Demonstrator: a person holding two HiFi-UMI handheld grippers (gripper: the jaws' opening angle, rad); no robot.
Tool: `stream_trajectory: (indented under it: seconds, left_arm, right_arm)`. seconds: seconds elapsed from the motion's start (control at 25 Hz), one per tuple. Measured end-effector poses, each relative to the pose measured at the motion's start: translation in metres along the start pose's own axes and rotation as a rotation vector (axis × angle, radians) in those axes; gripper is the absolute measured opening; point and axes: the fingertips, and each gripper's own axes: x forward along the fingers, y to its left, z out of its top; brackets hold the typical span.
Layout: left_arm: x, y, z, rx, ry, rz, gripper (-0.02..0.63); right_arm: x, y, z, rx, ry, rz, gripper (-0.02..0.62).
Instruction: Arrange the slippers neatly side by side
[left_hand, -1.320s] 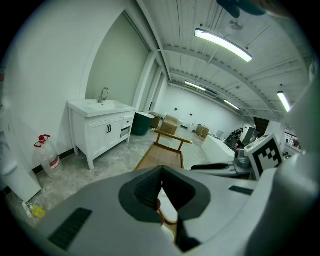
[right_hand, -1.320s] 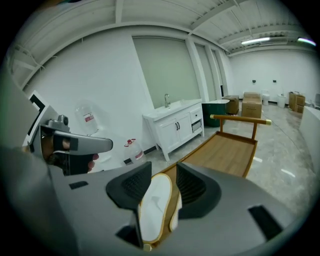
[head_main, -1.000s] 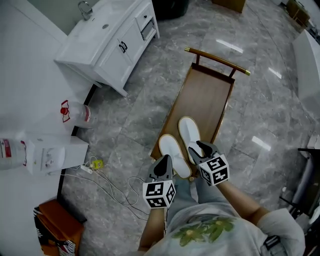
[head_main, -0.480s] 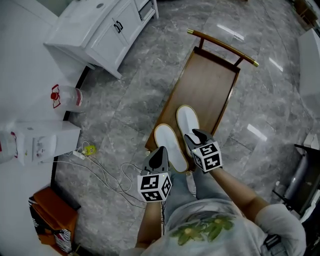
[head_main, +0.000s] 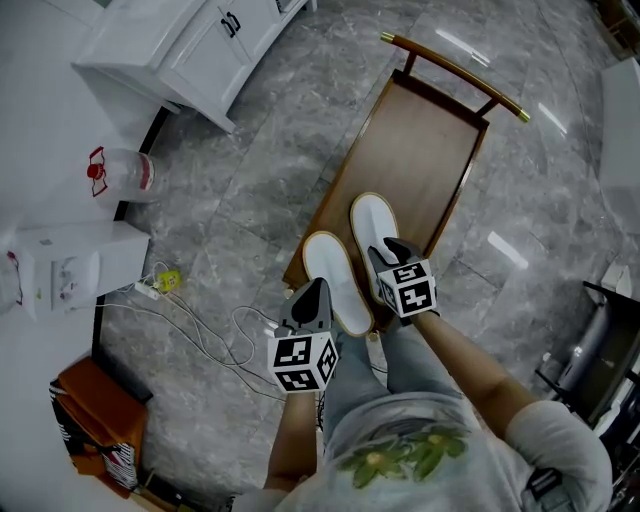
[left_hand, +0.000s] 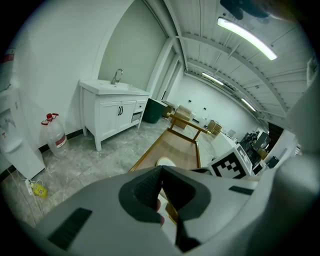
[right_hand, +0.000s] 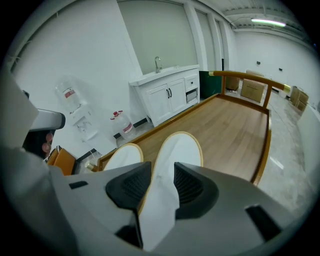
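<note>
Two white slippers lie toe-forward on the near end of a low wooden platform. The left slipper rests by the platform's near left corner. The right slipper lies a little further forward, close beside it. My right gripper is shut on the right slipper's heel; in the right gripper view the white heel runs between the pads, with the left slipper beside it. My left gripper hovers just left of the left slipper's heel, shut with nothing held; its own view shows a slipper toe beyond the jaws.
The platform has a raised rail at its far end. A white sink cabinet, a water bottle, a white dispenser, floor cables and an orange box stand to the left. Dark furniture is at the right.
The head view has swung, so everything sits higher and further left in it. Grippers and slippers keep much the same places relative to each other; the right gripper still grips the heel.
</note>
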Motion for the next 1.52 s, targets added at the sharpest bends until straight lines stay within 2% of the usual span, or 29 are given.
stream_trajectory:
  seconds: [0.28, 0.56, 0.8, 1.2, 1.52]
  left_arm:
    - [0.005, 0.007, -0.006, -0.011, 0.011, 0.012, 0.015]
    - [0.015, 0.01, -0.015, -0.031, 0.012, -0.004, 0.015]
    - [0.023, 0.009, -0.014, -0.017, 0.005, -0.022, 0.015]
    - [0.018, 0.012, -0.029, -0.043, 0.009, -0.007, 0.015]
    - [0.011, 0.017, -0.037, -0.062, 0.001, 0.016, 0.015]
  right_arm:
    - [0.015, -0.002, -0.01, -0.031, 0.057, 0.036, 0.128]
    - [0.019, -0.004, -0.013, -0.077, 0.056, 0.013, 0.04]
    - [0.018, -0.001, -0.002, -0.157, 0.046, 0.042, 0.031]
    - [0.011, 0.017, 0.016, -0.362, 0.036, 0.129, 0.031]
    - [0.023, 0.022, 0.016, -0.631, 0.051, 0.134, 0.029]
